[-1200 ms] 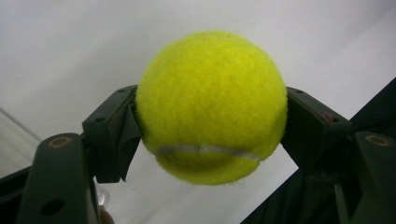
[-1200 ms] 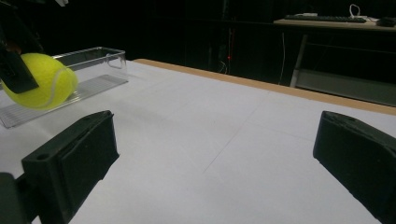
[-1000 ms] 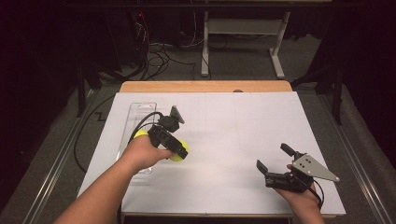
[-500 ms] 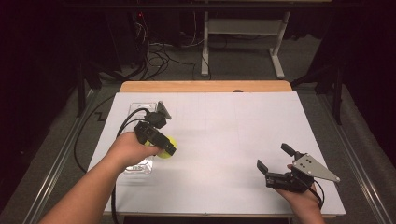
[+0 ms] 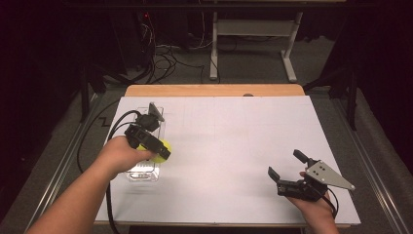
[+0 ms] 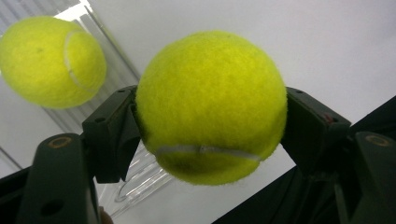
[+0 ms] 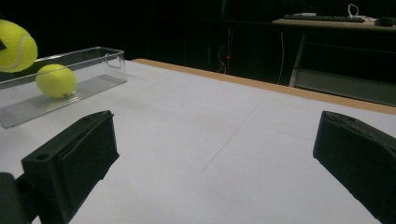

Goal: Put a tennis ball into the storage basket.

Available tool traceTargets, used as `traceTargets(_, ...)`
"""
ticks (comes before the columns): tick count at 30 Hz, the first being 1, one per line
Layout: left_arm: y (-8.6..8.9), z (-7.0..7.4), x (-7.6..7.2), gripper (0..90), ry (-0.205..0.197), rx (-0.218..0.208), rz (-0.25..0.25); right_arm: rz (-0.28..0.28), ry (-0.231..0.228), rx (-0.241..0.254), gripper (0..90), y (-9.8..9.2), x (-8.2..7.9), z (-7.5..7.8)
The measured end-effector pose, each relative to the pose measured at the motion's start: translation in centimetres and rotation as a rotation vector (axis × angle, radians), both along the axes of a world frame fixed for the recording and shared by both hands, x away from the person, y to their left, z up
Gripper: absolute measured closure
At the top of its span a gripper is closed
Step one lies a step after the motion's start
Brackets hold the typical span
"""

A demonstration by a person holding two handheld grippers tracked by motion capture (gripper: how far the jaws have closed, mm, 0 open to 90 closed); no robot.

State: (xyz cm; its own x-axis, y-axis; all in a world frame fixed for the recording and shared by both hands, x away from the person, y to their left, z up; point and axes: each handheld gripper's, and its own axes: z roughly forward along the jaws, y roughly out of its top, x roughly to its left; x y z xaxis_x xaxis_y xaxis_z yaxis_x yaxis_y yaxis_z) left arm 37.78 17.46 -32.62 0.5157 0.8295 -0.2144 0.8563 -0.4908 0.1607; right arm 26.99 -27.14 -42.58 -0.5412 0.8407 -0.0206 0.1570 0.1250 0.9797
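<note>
Left gripper view: my left fingers (image 6: pixel 212 135) clench a tennis ball (image 6: pixel 211 105) above the clear tray (image 5: pixel 141 171), where a second ball (image 6: pixel 49 60) lies; my right fingers (image 7: pixel 215 172) hang released over the surface (image 5: pixel 234 146).

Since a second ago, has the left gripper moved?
Yes. The left gripper, shut on a tennis ball, has shifted left in the high view, now over the clear tray.

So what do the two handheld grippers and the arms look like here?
Both are black two-jaw tools with blocky pads. The left gripper trails a thick black cable off the near table edge and carries a grey three-cornered plate. The right gripper has a similar grey plate dotted with small holes. The forearms are bare, no sleeves visible.
</note>
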Motion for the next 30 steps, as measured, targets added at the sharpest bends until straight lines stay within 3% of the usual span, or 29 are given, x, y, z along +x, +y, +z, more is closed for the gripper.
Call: traceTargets(30, 4.4, -0.3, -0.6, 27.1, 0.006, 0.035, 0.081, -0.002, -0.004, 0.002, 0.1, 0.0, 0.0, 0.0)
